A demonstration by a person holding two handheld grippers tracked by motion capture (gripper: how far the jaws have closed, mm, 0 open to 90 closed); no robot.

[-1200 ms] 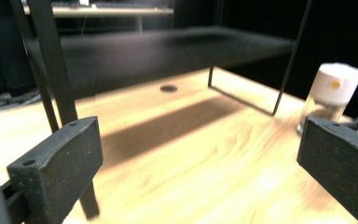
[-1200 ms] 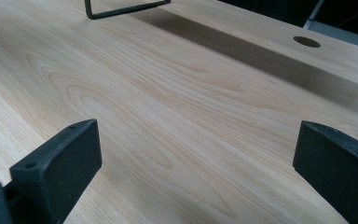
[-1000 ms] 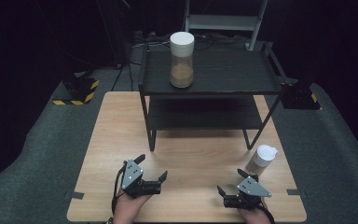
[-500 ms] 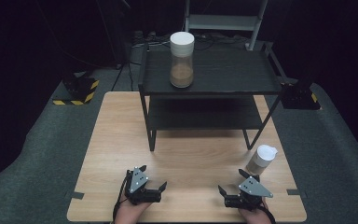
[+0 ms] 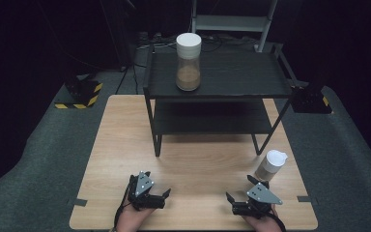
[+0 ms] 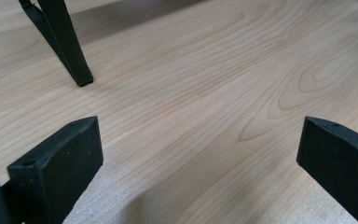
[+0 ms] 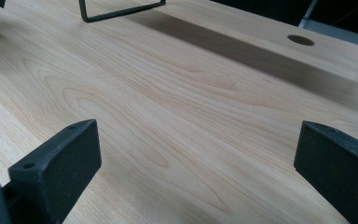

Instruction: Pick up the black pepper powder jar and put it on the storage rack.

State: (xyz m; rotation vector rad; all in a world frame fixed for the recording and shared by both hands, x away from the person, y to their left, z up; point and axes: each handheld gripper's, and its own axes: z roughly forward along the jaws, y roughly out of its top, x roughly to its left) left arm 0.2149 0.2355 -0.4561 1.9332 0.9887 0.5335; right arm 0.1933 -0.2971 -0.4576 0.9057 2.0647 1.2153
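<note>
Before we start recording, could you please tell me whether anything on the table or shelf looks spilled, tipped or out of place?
Nothing stands out. The jar stands upright on the shelf, the small bottle is upright on the table, and both tools, left and right, rest open near the front edge.

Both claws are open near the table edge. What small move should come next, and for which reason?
Probably move the right claw forward and right toward the small white-lidded bottle. It stands upright on the wooden table close beside that claw, both claws hold nothing, and the tall jar sits far off on the black shelf.
</note>
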